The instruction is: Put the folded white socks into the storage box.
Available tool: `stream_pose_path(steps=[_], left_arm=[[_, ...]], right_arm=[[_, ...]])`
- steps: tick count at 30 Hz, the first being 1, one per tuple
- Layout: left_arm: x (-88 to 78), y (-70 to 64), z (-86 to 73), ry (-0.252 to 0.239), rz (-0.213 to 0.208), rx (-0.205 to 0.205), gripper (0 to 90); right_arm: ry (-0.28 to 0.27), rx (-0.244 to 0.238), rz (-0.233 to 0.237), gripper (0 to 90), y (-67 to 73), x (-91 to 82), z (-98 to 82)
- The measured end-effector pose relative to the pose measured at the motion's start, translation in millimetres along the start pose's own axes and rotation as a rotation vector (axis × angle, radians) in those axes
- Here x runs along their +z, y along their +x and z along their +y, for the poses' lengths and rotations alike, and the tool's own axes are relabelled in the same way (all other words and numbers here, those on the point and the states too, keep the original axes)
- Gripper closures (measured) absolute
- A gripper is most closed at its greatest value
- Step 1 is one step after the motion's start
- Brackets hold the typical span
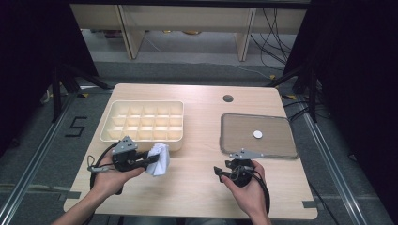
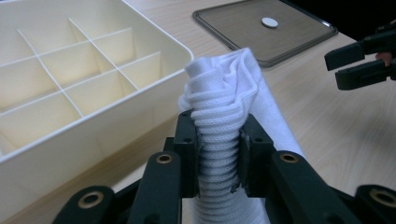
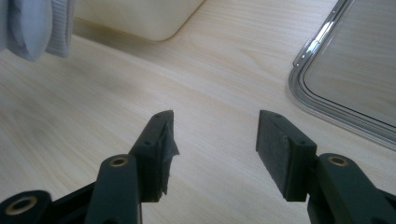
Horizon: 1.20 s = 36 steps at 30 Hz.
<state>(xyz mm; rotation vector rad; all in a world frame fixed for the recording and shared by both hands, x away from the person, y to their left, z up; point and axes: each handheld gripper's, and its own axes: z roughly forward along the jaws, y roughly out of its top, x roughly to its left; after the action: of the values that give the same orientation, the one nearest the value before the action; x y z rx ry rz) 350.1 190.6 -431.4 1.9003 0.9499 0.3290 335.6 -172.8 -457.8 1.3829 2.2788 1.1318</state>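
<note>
Left gripper [image 2: 219,154] clenched on white sock [image 2: 224,93]; its view reveals ribbed cuff beside divided box [image 2: 93,70]. Right gripper [image 3: 215,140] released, jaws apart over table [image 3: 93,107].

Wooden table [image 1: 197,183] — bearing compartment box [image 1: 142,123] and lid [image 1: 257,135].

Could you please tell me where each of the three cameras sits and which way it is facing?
High view: above the person's side, looking forward and down on the table; both forearms, the left gripper and the right gripper show.
Left gripper view: rides the left gripper, looking along its jaws clamped on a white cloth, toward the compartment box and tray.
Right gripper view: rides the right gripper, jaws apart, low over the table.
Shared: both gripper views show cloth, box and tray.
</note>
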Motion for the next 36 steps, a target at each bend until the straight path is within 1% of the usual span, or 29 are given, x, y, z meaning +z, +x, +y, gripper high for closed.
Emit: stream_pose_path(steps=[1, 3, 4, 5, 6, 10, 11, 13, 16, 17, 18, 20, 21, 22, 24, 25, 26, 27, 28, 29, 31, 32, 33, 34, 36], left_arm=[[-0.8, 1.4, 0.5, -0.01, -0.002, -0.005, 72.4], [-5.4, 5.1, 2.6, -0.017, 0.011, -0.008, 72.4], [-7.1, 7.2, 3.4, -0.024, 0.01, -0.009, 72.4], [-10.0, 8.4, 4.5, -0.032, 0.024, -0.018, 72.4], [-11.4, 10.1, 5.2, -0.036, 0.023, -0.019, 72.3], [-20.0, 17.1, 9.9, -0.055, 0.049, -0.025, 72.4], [-21.3, 18.7, 10.7, -0.059, 0.049, -0.026, 72.3], [-25.4, 22.0, 13.2, -0.067, 0.063, -0.034, 72.4], [-30.4, 27.2, 16.4, -0.076, 0.078, -0.032, 72.3], [-32.3, 29.1, 17.6, -0.079, 0.085, -0.033, 72.3], [-34.0, 31.9, 19.1, -0.09, 0.089, -0.032, 72.3], [-37.5, 35.7, 21.2, -0.093, 0.106, -0.033, 72.3], [-39.2, 38.1, 22.3, -0.097, 0.114, -0.035, 72.3], [-41.2, 41.6, 23.6, -0.104, 0.123, -0.033, 72.3], [-43.4, 47.4, 25.3, -0.109, 0.14, -0.032, 72.4], [-44.5, 51.2, 26.3, -0.111, 0.152, -0.038, 72.4], [-45.7, 55.3, 27.1, -0.115, 0.163, -0.042, 72.4], [-46.9, 59.3, 27.9, -0.119, 0.174, -0.045, 72.4], [-47.6, 62.5, 28.5, -0.122, 0.183, -0.046, 72.3], [-48.7, 67.6, 29.3, -0.126, 0.197, -0.05, 72.3], [-49.9, 74.9, 30.4, -0.127, 0.215, -0.058, 72.3], [-50.3, 80.5, 31.1, -0.125, 0.229, -0.06, 72.4], [-50.5, 84.7, 31.6, -0.125, 0.24, -0.066, 72.4], [-50.6, 89.1, 32.1, -0.128, 0.251, -0.068, 72.3], [-50.5, 96.5, 32.8, -0.124, 0.273, -0.07, 72.4]], right_arm=[[0.0, 0.005, 0.0, 47.3, 0.4, 0.1, 0.1], [0.001, 0.005, 0.002, 47.3, 0.7, 0.3, 0.1], [-0.005, 0.006, 0.013, 47.3, 0.7, 1.5, -0.2], [-0.001, 0.013, 0.021, 47.3, 1.1, 2.1, -0.3], [0.001, 0.005, 0.005, 47.3, 1.2, 1.1, -0.2], [0.002, -0.004, 0.005, 47.3, 0.8, 1.6, -0.5], [-0.001, -0.003, 0.009, 47.3, 0.5, 2.2, -0.7], [0.003, 0.002, 0.003, 47.3, 0.8, 1.6, -0.9], [0.003, 0.001, 0.006, 47.3, 0.4, 1.9, -1.2], [0.007, 0.007, 0.01, 47.3, 0.6, 2.0, -1.3], [0.006, 0.006, 0.01, 47.3, 0.5, 2.0, -1.4], [0.004, 0.0, -0.003, 47.3, 0.3, 1.2, -1.5], [0.003, -0.001, -0.003, 47.3, 0.1, 1.2, -1.5], [0.003, 0.008, 0.001, 47.2, 0.1, 1.0, -1.8], [0.0, 0.001, -0.001, 47.2, -1.6, 1.2, -2.3], [0.005, 0.01, -0.003, 47.3, -1.3, 0.5, -2.7], [0.0, 0.001, -0.003, 47.3, -2.0, 0.8, -2.7], [-0.001, -0.006, -0.017, 47.2, -2.3, -0.3, -2.8], [0.004, 0.018, -0.015, 47.3, -0.3, -1.0, -3.1], [0.002, 0.007, -0.011, 47.2, -1.6, -0.8, -2.9], [-0.002, 0.004, -0.006, 47.2, -1.9, -0.9, -2.7], [-0.009, 0.005, 0.004, 47.2, -2.2, -0.1, -2.7], [-0.009, 0.004, 0.002, 47.2, -2.1, -0.4, -2.4], [-0.004, 0.028, 0.0, 47.2, 0.2, -0.8, -2.3], [0.002, 0.023, -0.006, 47.2, 0.1, -1.5, -2.1]])
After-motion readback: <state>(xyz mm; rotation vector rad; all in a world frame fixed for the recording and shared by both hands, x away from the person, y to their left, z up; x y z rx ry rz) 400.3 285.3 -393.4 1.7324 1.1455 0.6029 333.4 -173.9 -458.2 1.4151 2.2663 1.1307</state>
